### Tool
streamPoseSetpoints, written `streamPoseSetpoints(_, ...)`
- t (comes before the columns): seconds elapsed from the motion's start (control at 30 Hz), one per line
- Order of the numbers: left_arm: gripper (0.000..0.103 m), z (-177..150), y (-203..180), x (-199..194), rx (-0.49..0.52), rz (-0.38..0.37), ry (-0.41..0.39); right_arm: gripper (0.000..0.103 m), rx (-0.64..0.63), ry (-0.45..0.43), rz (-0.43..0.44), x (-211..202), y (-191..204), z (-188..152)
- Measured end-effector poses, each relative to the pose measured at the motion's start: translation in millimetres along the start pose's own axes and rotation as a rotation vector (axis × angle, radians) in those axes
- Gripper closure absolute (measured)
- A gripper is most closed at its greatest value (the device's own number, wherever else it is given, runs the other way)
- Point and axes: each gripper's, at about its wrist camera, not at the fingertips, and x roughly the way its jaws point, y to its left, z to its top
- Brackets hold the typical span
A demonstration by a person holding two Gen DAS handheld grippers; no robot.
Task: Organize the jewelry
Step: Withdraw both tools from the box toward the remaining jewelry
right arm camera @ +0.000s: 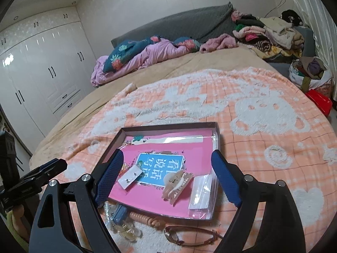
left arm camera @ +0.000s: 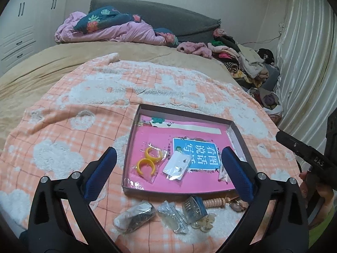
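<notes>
A shallow box with a pink printed bottom lies on the peach blanket. In it are bagged yellow rings, a bagged earring card and, in the right wrist view, a beige claw clip and a small flat bag. My left gripper hangs open above the box's near edge, with nothing between its blue pads. My right gripper also stands open over the box and holds nothing. Before the box lie several bagged pieces, a peach bead bracelet, a watch and a clear clip.
The blanket covers a tan bed. A crumpled quilt lies by the grey headboard and a pile of clothes at the far right. A white wardrobe stands to the left, a curtain to the right. The right tool's black body shows beside the box.
</notes>
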Motion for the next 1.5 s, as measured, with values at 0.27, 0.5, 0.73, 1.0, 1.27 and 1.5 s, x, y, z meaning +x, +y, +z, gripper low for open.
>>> streamPoseSetpoints(0.27, 0.01, -1, 0, -22, 0.021, 0.022, -0.035, 0.019, -0.022, -0.034, 0.007, -26, 8, -6)
streamPoseSetpoints(0.5, 0.01, -7, -1, -34, 0.045, 0.033, -0.043, 0.019, -0.042, -0.012, 0.007, -35, 16, -23)
streamPoseSetpoints(0.73, 0.01, -19, -3, -42, 0.07, 0.029, -0.033, 0.019, -0.087, -0.013, 0.037, -49, 33, -34)
streamPoseSetpoints(1.0, 0.01, -33, -3, -44, 0.1, 0.033, -0.019, 0.019, -0.113, -0.004, 0.045, -55, 44, -42)
streamPoseSetpoints(1.27, 0.01, -41, 1, -46, 0.114, 0.031, -0.002, 0.019, -0.14, 0.018, 0.034, -53, 51, -52)
streamPoseSetpoints(1.5, 0.01, -51, 7, -46, 0.115, 0.027, 0.021, 0.019, -0.18, 0.061, 0.023, -46, 58, -66)
